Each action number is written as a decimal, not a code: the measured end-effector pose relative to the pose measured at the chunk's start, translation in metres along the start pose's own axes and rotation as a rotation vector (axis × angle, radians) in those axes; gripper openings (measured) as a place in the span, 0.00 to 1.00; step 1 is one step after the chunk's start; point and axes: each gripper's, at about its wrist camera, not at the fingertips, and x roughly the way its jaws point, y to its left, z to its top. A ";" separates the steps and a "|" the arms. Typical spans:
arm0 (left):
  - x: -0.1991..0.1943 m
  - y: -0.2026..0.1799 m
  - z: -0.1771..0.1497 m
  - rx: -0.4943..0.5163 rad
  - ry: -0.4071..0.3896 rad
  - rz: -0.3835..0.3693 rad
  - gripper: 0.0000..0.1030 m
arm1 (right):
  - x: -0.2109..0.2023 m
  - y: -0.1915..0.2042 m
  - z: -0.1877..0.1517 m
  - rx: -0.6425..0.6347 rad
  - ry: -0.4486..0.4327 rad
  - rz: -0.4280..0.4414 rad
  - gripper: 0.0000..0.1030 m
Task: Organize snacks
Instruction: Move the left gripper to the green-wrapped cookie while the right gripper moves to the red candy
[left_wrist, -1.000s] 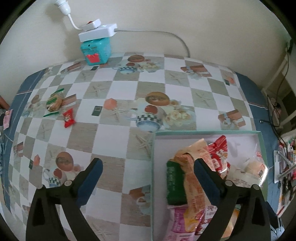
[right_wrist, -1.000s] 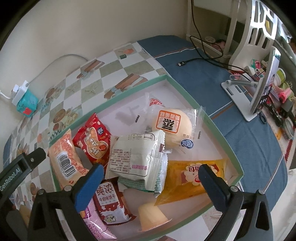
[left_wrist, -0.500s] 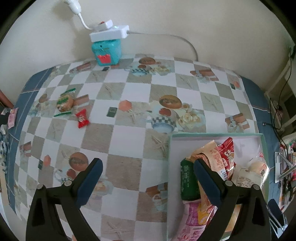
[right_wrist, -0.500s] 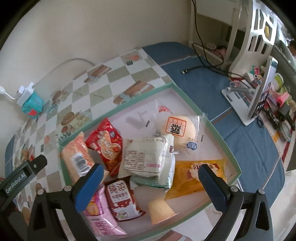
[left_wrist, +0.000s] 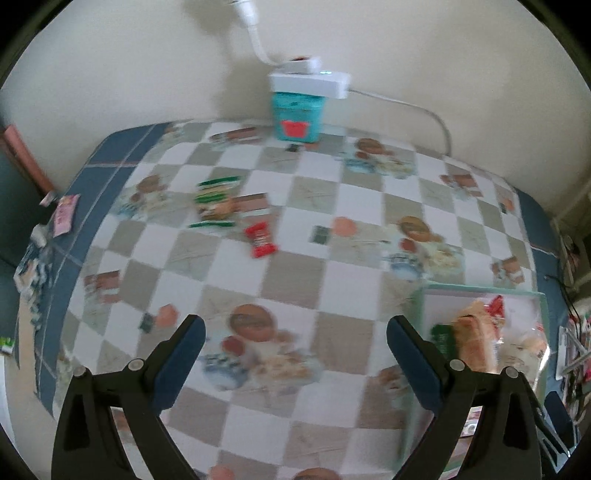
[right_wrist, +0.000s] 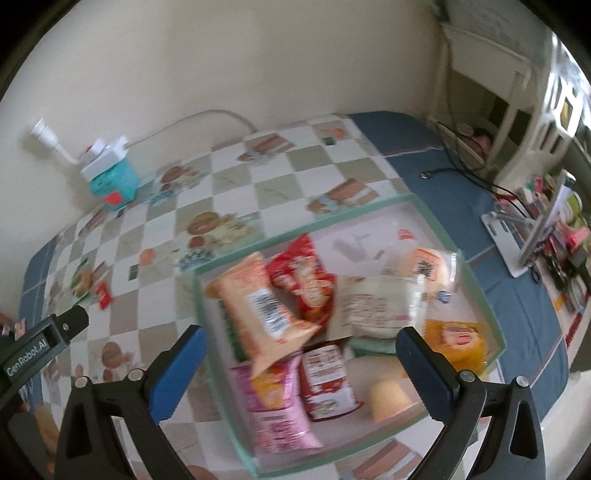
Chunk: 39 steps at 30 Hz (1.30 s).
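Left wrist view: a glossy checkered cloth covers the surface, where a crinkly red candy packet and a green-trimmed snack packet lie loose. The left claw gapes wide, empty. The right claw, equally wide and empty, hangs over the shallow green-rimmed box heaped with soft foil packets. Since a second ago both cameras have pulled back, showing more cloth.
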 end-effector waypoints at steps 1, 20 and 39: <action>0.000 0.009 0.000 -0.013 0.003 0.011 0.96 | -0.001 0.005 -0.001 -0.009 -0.001 0.005 1.00; -0.007 0.137 -0.007 -0.201 0.014 0.101 0.96 | -0.008 0.092 -0.024 -0.124 0.012 0.089 1.00; 0.021 0.192 -0.019 -0.267 0.089 0.114 0.96 | 0.014 0.159 -0.048 -0.230 0.072 0.137 1.00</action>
